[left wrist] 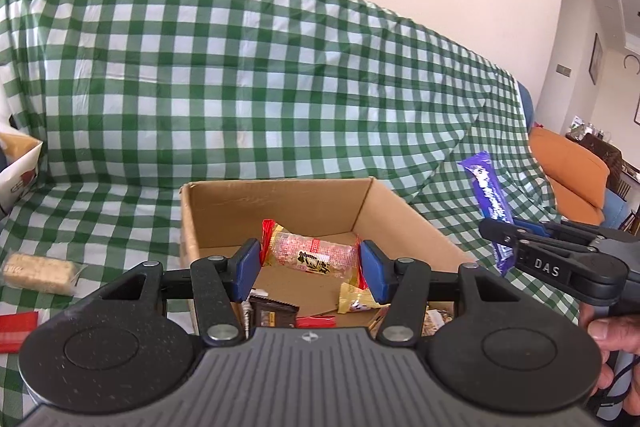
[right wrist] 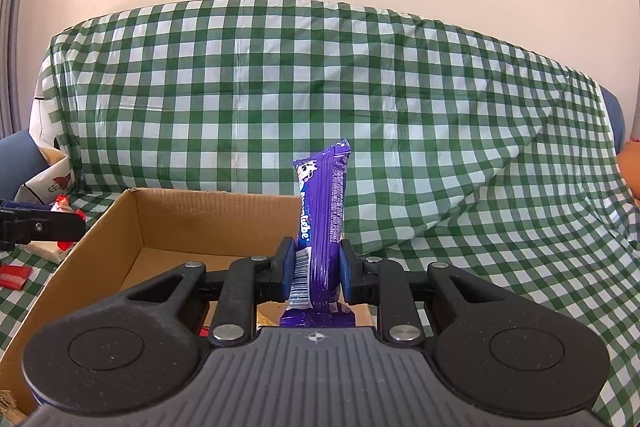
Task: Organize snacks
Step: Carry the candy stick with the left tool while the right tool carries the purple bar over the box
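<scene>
A green-and-white checked cloth [right wrist: 400, 107] covers the sofa behind a plain brown cardboard box [right wrist: 208, 223], while a purple wrapper [right wrist: 324, 227] with white lettering stands between blue pads [left wrist: 250, 263] on black fingers, beside a red-ended clear snack packet [left wrist: 312, 255] with red-speckled print.

White capitals "DAS" stand on the black finger arm of the right tool [left wrist: 505, 242], seen from the left wrist camera. The purple foil snack bar [right wrist: 322, 227] clamped upright in that tool carries white slanted lettering along its length; only the ending "liebe" can be made out, with a barcode strip [right wrist: 301, 281] beside it. The clear red-ended rice cracker packet [left wrist: 310, 255] between the left tool's pads bears black brush characters, not readable here. Other wrappers' print is too small.
</scene>
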The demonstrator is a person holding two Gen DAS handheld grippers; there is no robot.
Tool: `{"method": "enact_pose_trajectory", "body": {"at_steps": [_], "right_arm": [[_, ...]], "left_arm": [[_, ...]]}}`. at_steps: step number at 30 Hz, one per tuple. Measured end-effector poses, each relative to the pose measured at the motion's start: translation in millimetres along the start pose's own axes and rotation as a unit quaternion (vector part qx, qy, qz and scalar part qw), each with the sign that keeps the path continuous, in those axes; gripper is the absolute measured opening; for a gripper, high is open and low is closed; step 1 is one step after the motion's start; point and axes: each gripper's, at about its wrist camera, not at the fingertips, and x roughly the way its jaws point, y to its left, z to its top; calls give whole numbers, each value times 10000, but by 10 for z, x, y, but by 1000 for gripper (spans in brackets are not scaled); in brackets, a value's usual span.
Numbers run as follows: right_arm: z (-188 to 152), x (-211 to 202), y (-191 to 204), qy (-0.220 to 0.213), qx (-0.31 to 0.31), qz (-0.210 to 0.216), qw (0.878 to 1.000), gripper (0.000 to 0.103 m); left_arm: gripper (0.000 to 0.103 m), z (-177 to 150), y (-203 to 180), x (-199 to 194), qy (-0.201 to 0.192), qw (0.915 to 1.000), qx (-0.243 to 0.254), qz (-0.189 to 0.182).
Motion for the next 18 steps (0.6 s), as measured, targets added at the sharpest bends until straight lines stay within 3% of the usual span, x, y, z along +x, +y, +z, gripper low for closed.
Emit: {"method": "enact_pose_trajectory", "body": {"at_steps": [18], "right_arm": [[-4, 24, 64, -23, -147, 19, 9999, 24]], "left_arm": [[59, -53, -56, -18, -12, 9999, 133, -104]]}}
